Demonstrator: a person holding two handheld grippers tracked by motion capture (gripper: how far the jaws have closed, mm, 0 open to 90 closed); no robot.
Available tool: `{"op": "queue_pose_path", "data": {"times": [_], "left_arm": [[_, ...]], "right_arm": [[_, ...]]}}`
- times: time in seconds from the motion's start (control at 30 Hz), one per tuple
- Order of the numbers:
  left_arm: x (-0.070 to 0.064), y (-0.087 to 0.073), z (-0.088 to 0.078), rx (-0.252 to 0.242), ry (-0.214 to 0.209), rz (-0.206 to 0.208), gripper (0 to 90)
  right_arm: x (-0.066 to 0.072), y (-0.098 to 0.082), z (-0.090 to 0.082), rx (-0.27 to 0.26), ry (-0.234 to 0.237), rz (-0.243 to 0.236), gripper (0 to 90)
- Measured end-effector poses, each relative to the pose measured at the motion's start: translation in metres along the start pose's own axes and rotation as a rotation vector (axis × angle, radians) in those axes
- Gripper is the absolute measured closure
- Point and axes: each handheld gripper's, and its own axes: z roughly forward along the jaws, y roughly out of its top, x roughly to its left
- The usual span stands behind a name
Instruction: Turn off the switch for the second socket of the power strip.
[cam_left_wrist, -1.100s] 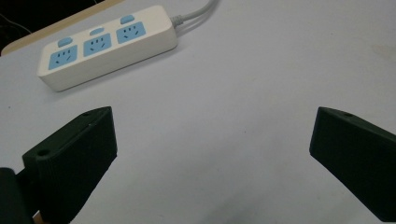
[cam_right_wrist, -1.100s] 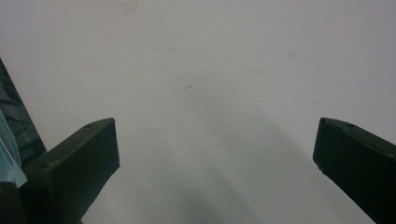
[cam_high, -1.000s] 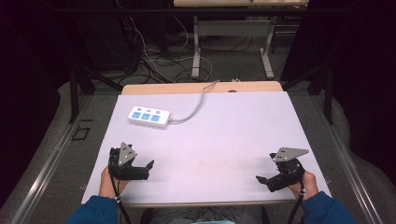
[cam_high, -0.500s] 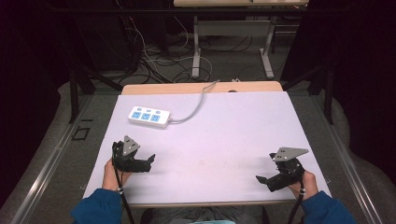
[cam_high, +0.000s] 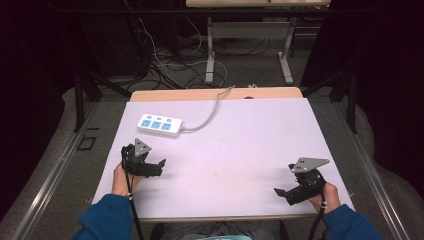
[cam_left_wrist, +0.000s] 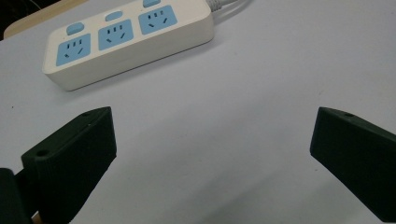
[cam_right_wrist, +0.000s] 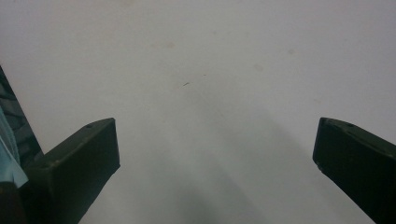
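Your power strip (cam_left_wrist: 126, 39) loses its far edge and upper buttons past the top of the left gripper view (its cable (cam_left_wrist: 224, 4) too), and in the high view its sockets are too small to make out.

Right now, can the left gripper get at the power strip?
Probably yes. The left gripper is open, the power strip lies just ahead of its jaws, and only bare table lies between them.

The left gripper (cam_high: 150, 165) sits at the near left, jaws spread wide apart. The right gripper (cam_high: 290, 192) sits at the near right, jaws equally wide.
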Motion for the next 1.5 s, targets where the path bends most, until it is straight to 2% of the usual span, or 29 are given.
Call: {"op": "queue_pose_path", "data": {"times": [0.1, 0.3, 0.4, 0.5, 0.67, 0.8, 0.87, 0.93, 1.1, 1.13, 1.37, 1.43, 1.47, 1.5], "left_arm": [[0.004, 0.004, 0.002, 0.013, 0.005, 0.005, 0.3], [0.008, 0.009, 0.009, 0.007, 0.013, -0.004, 0.3], [0.013, 0.013, 0.013, 0.024, 0.011, -0.005, 0.3], [0.013, 0.014, 0.015, 0.016, 0.015, -0.002, 0.3], [0.014, 0.019, 0.021, 0.043, 0.021, 0.011, 0.2], [0.017, 0.024, 0.023, 0.036, 0.027, 0.013, 0.2], [0.018, 0.028, 0.026, 0.031, 0.040, 0.016, 0.1], [0.019, 0.029, 0.026, 0.032, 0.044, 0.018, 0.1], [0.025, 0.036, 0.027, 0.033, 0.043, 0.008, 0.2], [0.027, 0.039, 0.029, 0.030, 0.054, 0.002, 0.2], [0.035, 0.048, 0.035, 0.029, 0.066, -0.028, 0.2], [0.035, 0.050, 0.035, 0.043, 0.068, -0.028, 0.3], [0.036, 0.051, 0.036, 0.040, 0.070, -0.029, 0.3], [0.037, 0.053, 0.037, 0.042, 0.071, -0.032, 0.3]], "right_arm": [[0.000, 0.000, 0.000, -0.006, 0.002, -0.001, 0.0], [-0.001, 0.000, 0.000, 0.002, 0.003, -0.012, 0.0], [0.000, 0.000, 0.000, 0.009, 0.006, -0.002, 0.0], [0.000, 0.000, 0.000, 0.020, 0.012, 0.002, 0.0], [-0.001, 0.000, 0.000, 0.020, 0.012, -0.010, 0.0], [0.000, 0.000, 0.000, 0.018, 0.005, -0.001, 0.2], [0.000, 0.001, 0.000, 0.015, -0.003, -0.011, 0.2], [0.001, 0.001, 0.000, 0.021, 0.008, -0.003, 0.2], [0.000, 0.001, 0.000, 0.020, 0.009, -0.008, 0.2], [0.000, 0.001, 0.000, 0.018, 0.007, -0.002, 0.2], [0.000, 0.001, 0.000, 0.018, 0.010, -0.002, 0.2], [0.000, 0.001, 0.000, 0.015, 0.010, -0.001, 0.2], [-0.001, 0.001, 0.000, 0.016, 0.015, -0.024, 0.2], [0.000, 0.001, 0.000, 0.016, 0.013, -0.016, 0.2]]}}
